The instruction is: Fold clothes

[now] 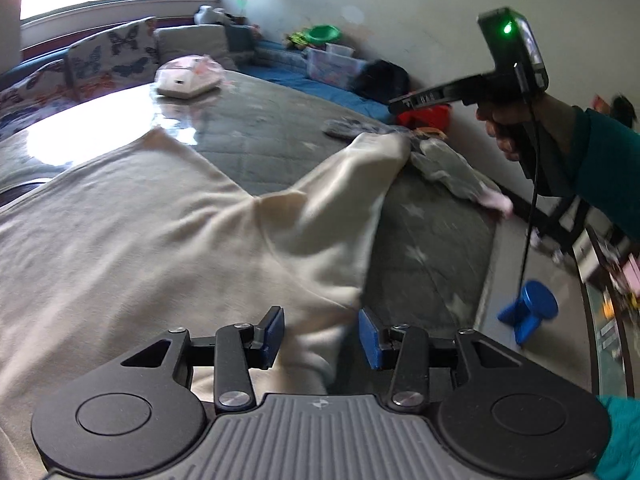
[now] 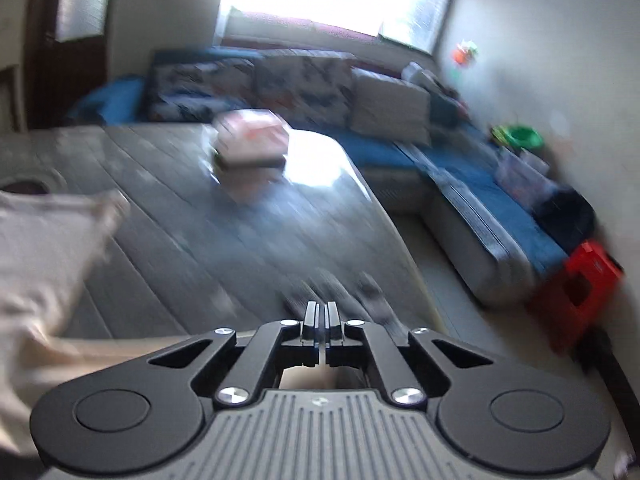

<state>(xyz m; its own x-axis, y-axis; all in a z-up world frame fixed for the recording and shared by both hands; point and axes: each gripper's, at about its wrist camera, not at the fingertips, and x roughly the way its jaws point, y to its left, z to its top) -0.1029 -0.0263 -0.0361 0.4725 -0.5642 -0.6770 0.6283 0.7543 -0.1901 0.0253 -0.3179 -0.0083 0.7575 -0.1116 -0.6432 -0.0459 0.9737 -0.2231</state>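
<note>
A cream garment (image 1: 160,232) lies spread on the grey quilted table (image 1: 424,240). One part of it is pulled up toward the far right into a peak. My left gripper (image 1: 322,332) is open, its blue pads either side of a fold of the garment near its front edge. My right gripper (image 2: 321,316) is shut, with a thin strip of cream cloth showing between its fingers. The garment (image 2: 44,264) trails off to its left. In the left wrist view the right gripper's body (image 1: 472,92) hovers over the raised peak.
A grey garment (image 1: 444,168) lies at the table's right edge. A pink and white folded pile (image 1: 188,78) sits at the far end of the table. A blue sofa with cushions (image 2: 400,148) runs behind it. A blue stool (image 1: 528,312) and a red crate (image 2: 580,284) stand on the floor.
</note>
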